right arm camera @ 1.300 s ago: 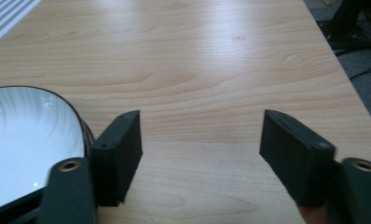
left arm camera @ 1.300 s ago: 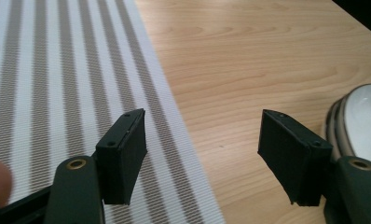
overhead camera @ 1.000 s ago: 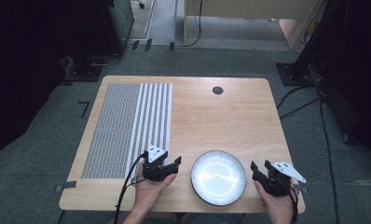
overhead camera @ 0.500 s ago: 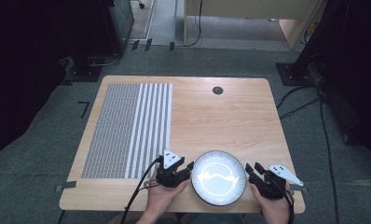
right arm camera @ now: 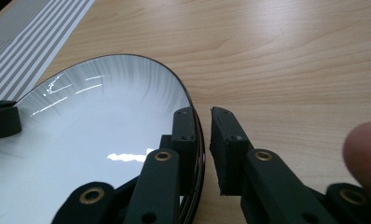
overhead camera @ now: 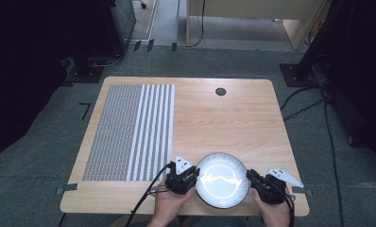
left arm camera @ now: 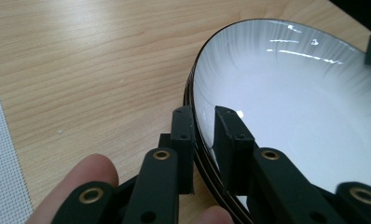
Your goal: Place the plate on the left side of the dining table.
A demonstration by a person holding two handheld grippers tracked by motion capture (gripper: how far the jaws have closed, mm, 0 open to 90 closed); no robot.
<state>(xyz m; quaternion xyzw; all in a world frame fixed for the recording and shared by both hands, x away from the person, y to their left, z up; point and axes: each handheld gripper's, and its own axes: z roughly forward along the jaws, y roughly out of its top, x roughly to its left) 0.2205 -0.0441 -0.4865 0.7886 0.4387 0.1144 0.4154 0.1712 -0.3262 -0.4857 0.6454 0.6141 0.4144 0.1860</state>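
The plate [overhead camera: 222, 180], rigid, glazed, slippery and breakable, is best held at opposite rims, where left gripper [left arm camera: 203, 135] and right gripper [right arm camera: 201, 133] have just been closing onto it.

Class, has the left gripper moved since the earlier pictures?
Yes. The left gripper has shifted right, away from the striped mat, to the plate rim, its jaws just closing.

Plate: the round white black-rimmed ceramic plate [overhead camera: 222, 180] is set on the light wooden table [overhead camera: 233, 118] at its near edge, right of the middle.
Mat: the grey-and-white striped woven mat [overhead camera: 129, 132] is laid along the table's left side.
Grippers: the left gripper [overhead camera: 186, 176] is placed at the plate's left rim, the right gripper [overhead camera: 258, 182] at its right rim, toward the near right corner.
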